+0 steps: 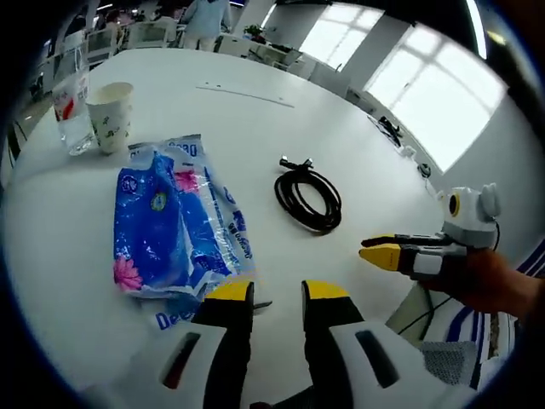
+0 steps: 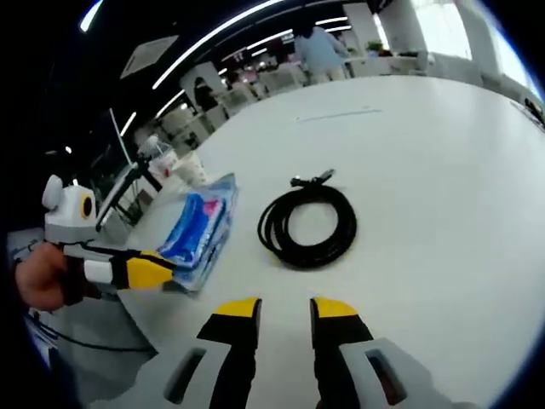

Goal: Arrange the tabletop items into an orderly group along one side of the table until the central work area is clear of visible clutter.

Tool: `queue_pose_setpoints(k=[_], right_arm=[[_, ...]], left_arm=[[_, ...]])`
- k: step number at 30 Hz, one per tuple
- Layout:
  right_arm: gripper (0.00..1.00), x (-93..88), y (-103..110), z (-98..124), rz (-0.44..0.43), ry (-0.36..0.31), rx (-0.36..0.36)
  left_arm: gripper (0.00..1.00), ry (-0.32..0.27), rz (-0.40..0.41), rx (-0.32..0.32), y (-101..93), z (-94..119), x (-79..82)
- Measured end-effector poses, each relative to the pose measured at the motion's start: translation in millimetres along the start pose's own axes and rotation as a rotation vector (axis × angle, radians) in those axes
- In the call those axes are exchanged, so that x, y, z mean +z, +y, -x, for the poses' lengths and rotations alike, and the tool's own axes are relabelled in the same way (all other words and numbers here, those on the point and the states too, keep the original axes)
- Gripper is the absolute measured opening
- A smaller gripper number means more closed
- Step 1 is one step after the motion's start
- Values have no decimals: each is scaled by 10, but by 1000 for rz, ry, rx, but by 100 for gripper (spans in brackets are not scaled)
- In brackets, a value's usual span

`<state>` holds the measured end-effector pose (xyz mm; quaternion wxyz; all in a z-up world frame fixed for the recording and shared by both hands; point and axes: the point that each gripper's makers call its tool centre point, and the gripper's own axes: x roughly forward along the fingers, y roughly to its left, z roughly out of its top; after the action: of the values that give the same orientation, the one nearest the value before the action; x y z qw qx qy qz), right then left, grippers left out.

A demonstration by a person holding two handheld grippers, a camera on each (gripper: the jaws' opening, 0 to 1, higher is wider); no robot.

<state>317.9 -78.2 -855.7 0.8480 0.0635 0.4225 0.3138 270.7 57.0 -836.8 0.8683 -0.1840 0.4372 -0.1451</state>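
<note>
A blue plastic pack (image 1: 170, 221) with pink flowers lies flat on the white table (image 1: 255, 128). My left gripper (image 1: 278, 294) is open, with its left fingertip at the pack's near corner and bare table between the jaws. To the right of the pack lies a coiled black cable (image 1: 308, 198). The right gripper (image 1: 383, 253) comes in from the right, held by a hand. In the right gripper view my right gripper (image 2: 285, 311) is open just short of the cable (image 2: 308, 223). The pack (image 2: 197, 228) lies to the left, with the left gripper (image 2: 149, 271) at its near edge.
A paper cup (image 1: 111, 115) and a clear plastic bottle (image 1: 72, 106) stand together at the far left edge of the table. A thin strip (image 1: 247, 94) lies far across the table. Other tables, chairs and a person stand beyond.
</note>
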Motion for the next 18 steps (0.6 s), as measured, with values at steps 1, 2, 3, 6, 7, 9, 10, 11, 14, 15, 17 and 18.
queue_pose_setpoints(k=[1, 2, 3, 6, 7, 9, 10, 11, 14, 15, 17, 18], right_arm=[[22, -5, 18, 6, 3, 0, 1], [22, -6, 19, 8, 4, 0, 1], [23, -25, 20, 25, 5, -1, -2], [23, -17, 44, 79, 2, -10, -4], [23, 0, 42, 47, 7, -13, -2], [23, 18, 70, 53, 15, -14, 2], [24, 28, 92, 59, 19, -15, 4], [24, 38, 114, 65, 23, -16, 7], [25, 55, 209, 94, 36, -18, 16], [25, 63, 205, 97, 38, -18, 17], [25, 81, 254, 93, 41, -20, 23], [25, 90, 285, 92, 43, -23, 26]], left_arm=[[19, -4, 14, 5, 29, 10, -6], [19, -6, 30, 16, 78, 25, -20], [19, -9, 38, 25, 111, 37, -24], [19, -20, 84, 36, 175, 84, -50], [19, -20, 88, 37, 182, 95, -64], [19, -21, 107, 38, 190, 113, -87], [19, -26, 139, 42, 212, 125, -99], [19, -31, 171, 46, 234, 137, -110], [20, -42, 260, 59, 287, 153, -122], [20, -51, 288, 60, 298, 157, -116], [20, -65, 343, 58, 325, 158, -107], [20, -69, 354, 64, 351, 156, -105]])
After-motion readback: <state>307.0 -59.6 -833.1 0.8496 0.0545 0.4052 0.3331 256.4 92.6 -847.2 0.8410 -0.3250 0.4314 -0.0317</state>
